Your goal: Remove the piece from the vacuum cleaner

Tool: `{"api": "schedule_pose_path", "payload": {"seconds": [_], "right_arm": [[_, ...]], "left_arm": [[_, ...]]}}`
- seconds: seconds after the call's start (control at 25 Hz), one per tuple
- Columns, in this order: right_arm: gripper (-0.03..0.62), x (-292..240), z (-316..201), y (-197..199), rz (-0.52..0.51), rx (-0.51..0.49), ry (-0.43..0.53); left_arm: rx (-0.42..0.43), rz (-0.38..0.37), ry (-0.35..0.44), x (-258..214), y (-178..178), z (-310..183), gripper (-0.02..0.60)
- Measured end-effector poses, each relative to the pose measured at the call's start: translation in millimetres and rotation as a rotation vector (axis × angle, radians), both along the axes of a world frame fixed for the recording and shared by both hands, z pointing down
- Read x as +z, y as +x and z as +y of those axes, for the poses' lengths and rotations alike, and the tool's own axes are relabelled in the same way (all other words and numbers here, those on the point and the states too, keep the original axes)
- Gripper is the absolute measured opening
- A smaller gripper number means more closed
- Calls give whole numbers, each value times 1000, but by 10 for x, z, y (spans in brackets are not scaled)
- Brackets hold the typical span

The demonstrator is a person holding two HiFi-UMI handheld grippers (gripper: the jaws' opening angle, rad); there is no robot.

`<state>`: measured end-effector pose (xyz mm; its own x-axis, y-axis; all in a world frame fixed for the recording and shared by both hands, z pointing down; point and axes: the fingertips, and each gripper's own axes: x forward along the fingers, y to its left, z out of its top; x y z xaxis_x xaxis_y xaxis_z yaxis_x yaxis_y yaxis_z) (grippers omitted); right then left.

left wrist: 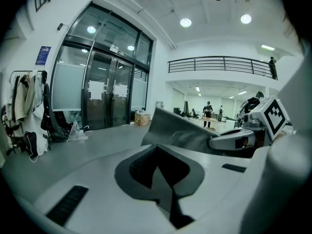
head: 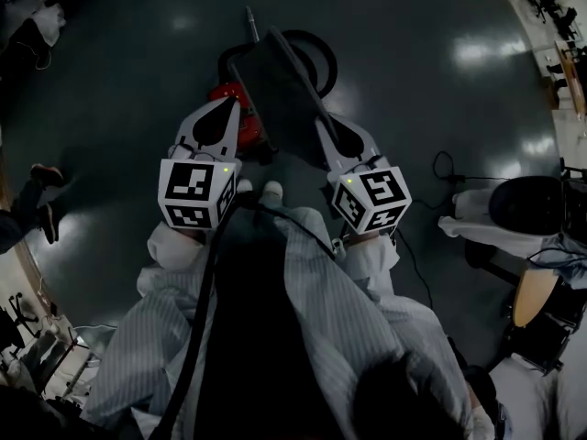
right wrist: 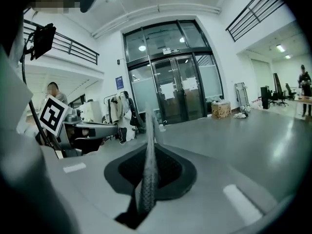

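Though vacuum cleaner (head: 248, 122) shows overhead only, right gripper (right wrist: 150, 160) clamps piece (right wrist: 147, 189) edge-on.

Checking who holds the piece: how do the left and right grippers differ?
The right gripper is shut on the flat grey piece; the left gripper is shut on nothing. In the head view the right gripper lies along the piece's edge, the left gripper by the red vacuum cleaner. Both are shut and point forward.
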<state>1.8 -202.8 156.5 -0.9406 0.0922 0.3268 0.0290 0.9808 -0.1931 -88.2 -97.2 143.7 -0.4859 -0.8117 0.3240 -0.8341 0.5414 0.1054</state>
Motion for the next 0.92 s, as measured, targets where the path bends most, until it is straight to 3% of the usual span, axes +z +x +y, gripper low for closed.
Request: {"api": "schedule_pose_path", "payload": {"seconds": [0.92], "right_arm": [[25,-122,-72,-216,-5,-21,-16]], "left_arm": [[-5,-6,-2,-150,-212,-121,3]]}}
